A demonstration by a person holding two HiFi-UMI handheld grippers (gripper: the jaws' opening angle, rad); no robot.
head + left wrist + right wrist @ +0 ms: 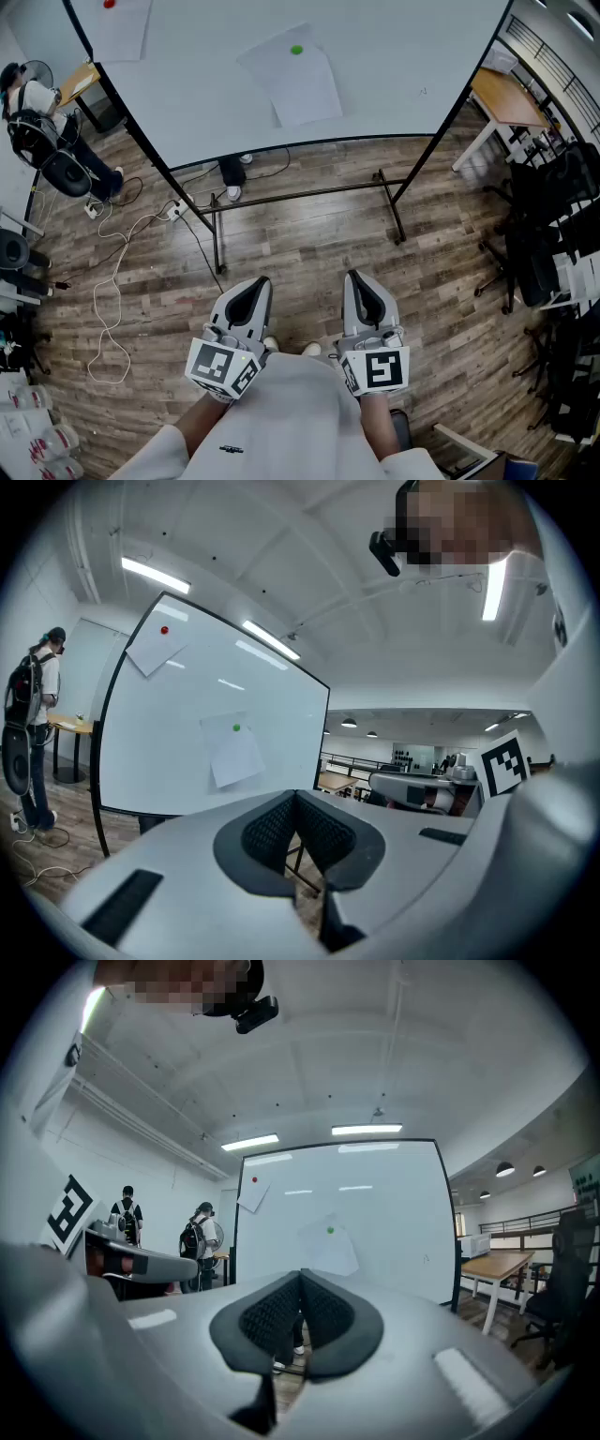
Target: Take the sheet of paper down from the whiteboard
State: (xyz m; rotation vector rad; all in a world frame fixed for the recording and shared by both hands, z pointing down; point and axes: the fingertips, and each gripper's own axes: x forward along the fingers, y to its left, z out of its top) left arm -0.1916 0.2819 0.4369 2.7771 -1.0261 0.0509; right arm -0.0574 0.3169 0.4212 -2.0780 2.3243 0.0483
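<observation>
Progress on this job is nil as far as I can judge: the sheet of paper (291,80) hangs on the whiteboard (412,84), pinned near its top edge by a small round green magnet (297,50), and nothing of mine is near it. I hold the left gripper (255,286) and the right gripper (356,281) level and close in front of my body, well apart from the board. Both have their jaws pressed together with nothing between them, as each gripper view shows plainly. All of the work is left, I reckon: closing in on the board, opening a gripper, taking the sheet by an edge and freeing it from the magnet.

A second sheet (122,28) sits at the board's upper left corner under a red magnet (110,4). The green-pinned one lies straight ahead of me, so I take that for my target, though I cannot be sure.

The paper is thin, plain white, rectangular and hung slightly askew. The board is glossy and smooth, catching the ceiling lights, with a dark rim and a dark tubular stand (309,194). My grippers are smooth grey shells; their pads (272,832) are dark and finely ribbed, likely rubbery. The floor (309,244) is wood-grain plank, with a pale cable (112,281) looping across it.
</observation>
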